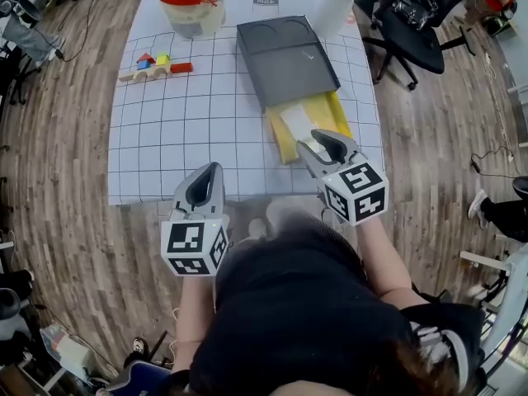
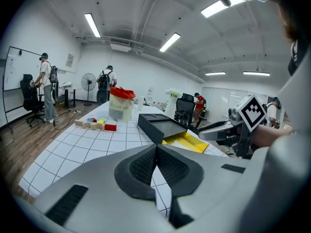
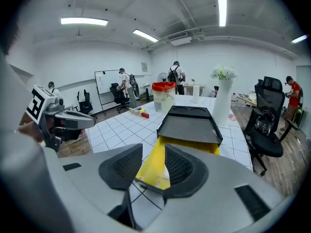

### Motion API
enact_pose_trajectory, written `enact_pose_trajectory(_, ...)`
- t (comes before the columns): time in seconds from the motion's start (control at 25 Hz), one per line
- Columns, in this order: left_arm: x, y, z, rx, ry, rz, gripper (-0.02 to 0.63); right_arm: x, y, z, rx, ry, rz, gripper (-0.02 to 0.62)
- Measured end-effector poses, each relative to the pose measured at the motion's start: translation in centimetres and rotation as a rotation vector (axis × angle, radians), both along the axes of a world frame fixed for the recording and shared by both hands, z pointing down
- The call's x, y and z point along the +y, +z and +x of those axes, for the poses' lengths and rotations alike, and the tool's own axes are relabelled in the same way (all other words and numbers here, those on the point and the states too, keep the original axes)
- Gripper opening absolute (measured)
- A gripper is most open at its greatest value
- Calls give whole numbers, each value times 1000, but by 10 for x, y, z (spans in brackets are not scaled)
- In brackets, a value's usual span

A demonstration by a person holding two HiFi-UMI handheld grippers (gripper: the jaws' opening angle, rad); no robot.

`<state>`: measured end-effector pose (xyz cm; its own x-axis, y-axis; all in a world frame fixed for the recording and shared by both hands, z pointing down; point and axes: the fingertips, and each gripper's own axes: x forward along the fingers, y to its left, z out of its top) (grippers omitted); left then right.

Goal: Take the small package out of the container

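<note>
Head view: the right claw (image 1: 323,139) hangs over the near end of the yellow container (image 1: 340,115), jaws released and apart, pinching nothing. The small package (image 1: 297,122), white, lies inside the container just ahead of its tips. A dark tray (image 1: 286,56) lies over the container's far part. The left claw (image 1: 216,168) is clenched on nothing, well to the right claw's left, at the counter's (image 1: 190,130) near edge. A label (image 1: 266,1) far ahead bears print too small to read. Left gripper view: the pads meet, with the tray ahead and to the right. Right gripper view: the container's near end and a white sliver of the package show through the gap between the parted jaws.
</note>
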<state>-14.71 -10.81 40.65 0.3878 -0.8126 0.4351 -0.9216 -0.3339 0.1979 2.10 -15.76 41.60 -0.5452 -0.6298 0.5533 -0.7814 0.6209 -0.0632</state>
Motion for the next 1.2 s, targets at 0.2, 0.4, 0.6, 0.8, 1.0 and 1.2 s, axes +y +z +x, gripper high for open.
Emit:
enact_pose_trajectory(0.2,-30,9,6,-6,-24,-29,26,-32,20,0,62,-74,-60,164)
enact_pose_trajectory(0.4,-59,20,14,-11,-38,-65,26,-54,46,-4,131,-158,-129,166)
enact_pose_trajectory(0.6,-79,32,18,-15,-50,-105,26,-65,69,-7,171,-224,-196,164)
enact_pose_trajectory(0.8,-91,45,21,-20,-50,-147,26,-69,93,-8,235,-282,-257,163)
enact_pose_trajectory(1.0,-101,56,24,-26,-48,-183,26,-70,111,-9,267,-323,-311,160)
enact_pose_trajectory(1.2,-103,64,31,-32,-43,-214,26,-71,122,-9,305,-363,-323,143)
